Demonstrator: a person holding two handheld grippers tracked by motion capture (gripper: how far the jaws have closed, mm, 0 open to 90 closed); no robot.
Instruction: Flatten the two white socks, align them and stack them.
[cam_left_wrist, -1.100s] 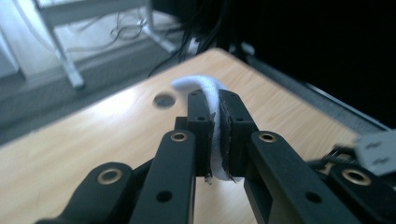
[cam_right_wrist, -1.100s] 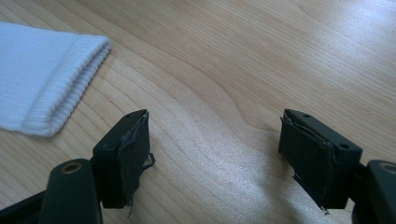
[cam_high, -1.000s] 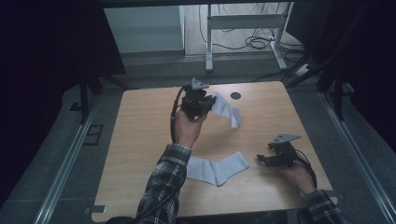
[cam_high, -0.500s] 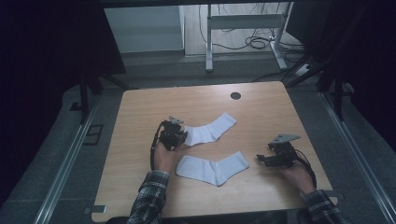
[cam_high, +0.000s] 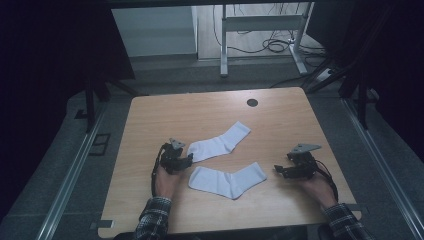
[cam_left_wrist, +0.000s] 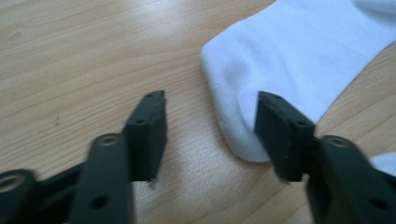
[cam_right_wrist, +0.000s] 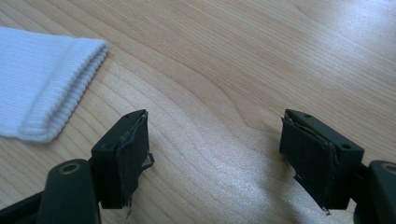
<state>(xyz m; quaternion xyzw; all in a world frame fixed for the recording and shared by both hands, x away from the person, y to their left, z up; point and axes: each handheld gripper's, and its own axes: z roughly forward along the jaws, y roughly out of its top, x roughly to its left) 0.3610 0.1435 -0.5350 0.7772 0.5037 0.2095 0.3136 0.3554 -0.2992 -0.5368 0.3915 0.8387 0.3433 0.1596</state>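
While the left gripper (cam_high: 186, 161) sits low on the wooden table (cam_high: 150, 115), left of centre in the high view, its jaws have just been opening and now stand apart w/ nothing pinched btwn them. Its own cam shows the toe end of the upper white sock (cam_left_wrist: 299, 60) lying flat on the wood, reaching from upper right of the frame down to the right jaw, whose pad edge overlaps the fabric; left jaw is over bare wood. In the high view that sock (cam_high: 220, 142) runs diagonally from just beside the gripper up toward frame centre, cuff end farthest from it. Second white sock (cam_high: 227, 179) lies below it, just apart, btwn the two hands. Right gripper (cam_high: 280, 170) rests at lower right of the high view, pointing left at that sock's cuff, close but not touching. Its cam has the ribbed cuff (cam_right_wrist: 51, 98) at the left edge of the frame, jaws wide apart over bare wood, holding nothing. Plaid sleeves (cam_high: 152, 220) come in from the bottom edge.
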